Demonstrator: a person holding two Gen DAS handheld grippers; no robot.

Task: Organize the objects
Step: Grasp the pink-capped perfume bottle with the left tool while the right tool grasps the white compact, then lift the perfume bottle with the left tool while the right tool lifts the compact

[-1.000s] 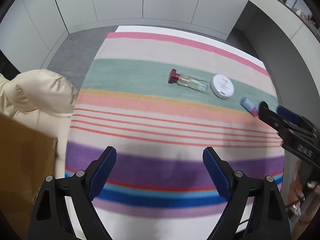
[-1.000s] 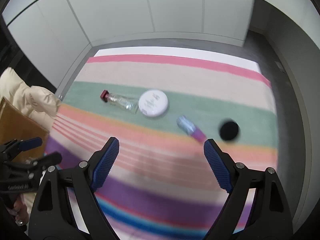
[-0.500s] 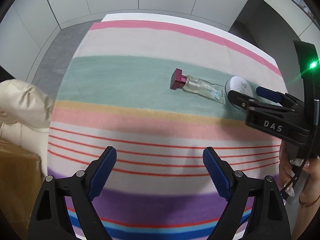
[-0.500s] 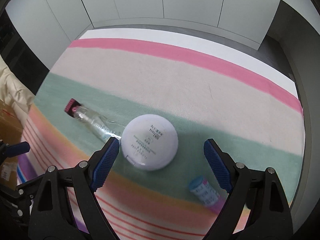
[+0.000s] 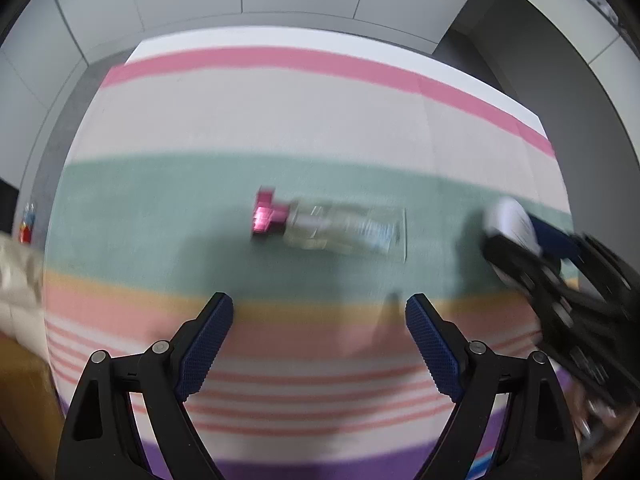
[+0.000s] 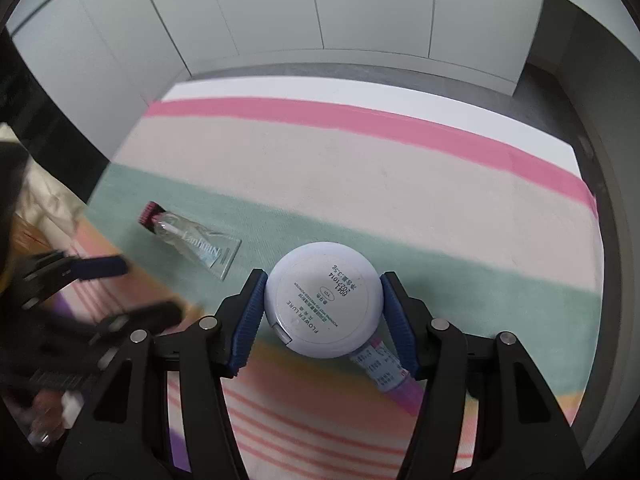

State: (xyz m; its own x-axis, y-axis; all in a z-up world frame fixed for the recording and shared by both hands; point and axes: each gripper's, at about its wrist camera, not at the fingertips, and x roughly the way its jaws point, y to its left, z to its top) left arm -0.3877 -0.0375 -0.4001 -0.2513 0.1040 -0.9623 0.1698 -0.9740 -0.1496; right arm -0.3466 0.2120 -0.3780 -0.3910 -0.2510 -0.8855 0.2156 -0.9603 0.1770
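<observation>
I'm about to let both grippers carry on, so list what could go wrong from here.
1. The right gripper has just been closing, and its pads now sit on the smooth curved rim of the round white compact; it could squirt out when lifted.
2. The small pink-ended tube lies partly under the compact beside the right finger and may be dragged or pinched.
3. The open left gripper heads for the clear bottle close to the right gripper; they could collide.
</observation>
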